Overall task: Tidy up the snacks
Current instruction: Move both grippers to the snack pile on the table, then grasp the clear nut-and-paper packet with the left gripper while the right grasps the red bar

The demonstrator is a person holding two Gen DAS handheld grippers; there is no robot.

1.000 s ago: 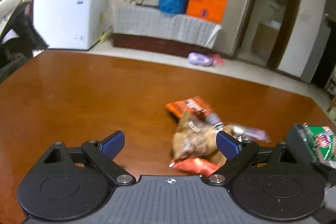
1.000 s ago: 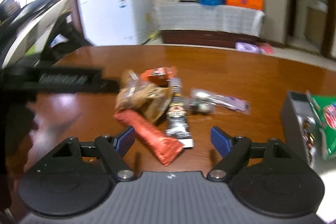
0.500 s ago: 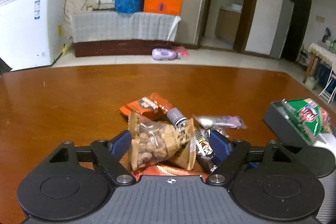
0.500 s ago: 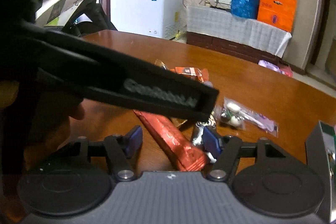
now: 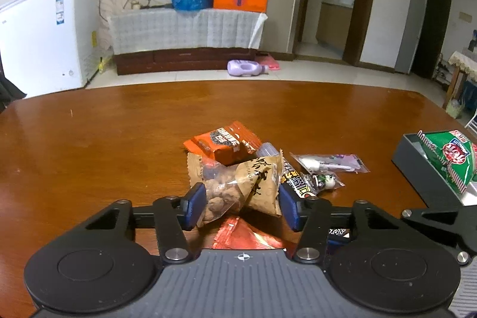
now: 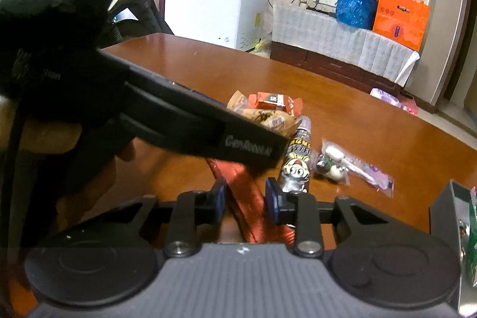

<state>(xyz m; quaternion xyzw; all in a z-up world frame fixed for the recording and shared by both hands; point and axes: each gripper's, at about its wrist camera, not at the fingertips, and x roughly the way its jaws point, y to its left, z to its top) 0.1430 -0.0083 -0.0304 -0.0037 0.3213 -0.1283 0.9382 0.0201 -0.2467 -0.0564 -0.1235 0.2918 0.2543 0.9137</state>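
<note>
On the brown table [image 5: 104,145] lies a heap of snacks. My left gripper [image 5: 242,207] is closing around a brown packet of nuts [image 5: 253,181], and both blue pads touch its sides. My right gripper [image 6: 246,200] is closing over a long red packet [image 6: 247,207] that lies flat on the wood, with the pads at its two edges. The red packet [image 5: 238,234] also shows under the left gripper. An orange packet [image 5: 226,140] lies behind the nuts. In the right wrist view the left gripper's black body [image 6: 179,115] hides most of the nuts.
A black-and-yellow tube snack [image 6: 298,157] and a clear bag of small sweets [image 6: 351,166] lie right of the heap. A grey box [image 5: 417,166] at the right edge holds a green packet [image 5: 447,157]. A hand [image 6: 50,136] holds the left gripper.
Both pairs of jaws have narrowed. The left gripper moved in over the nut packet, now between its pads. The right gripper came forward onto the red packet and rolled level.
</note>
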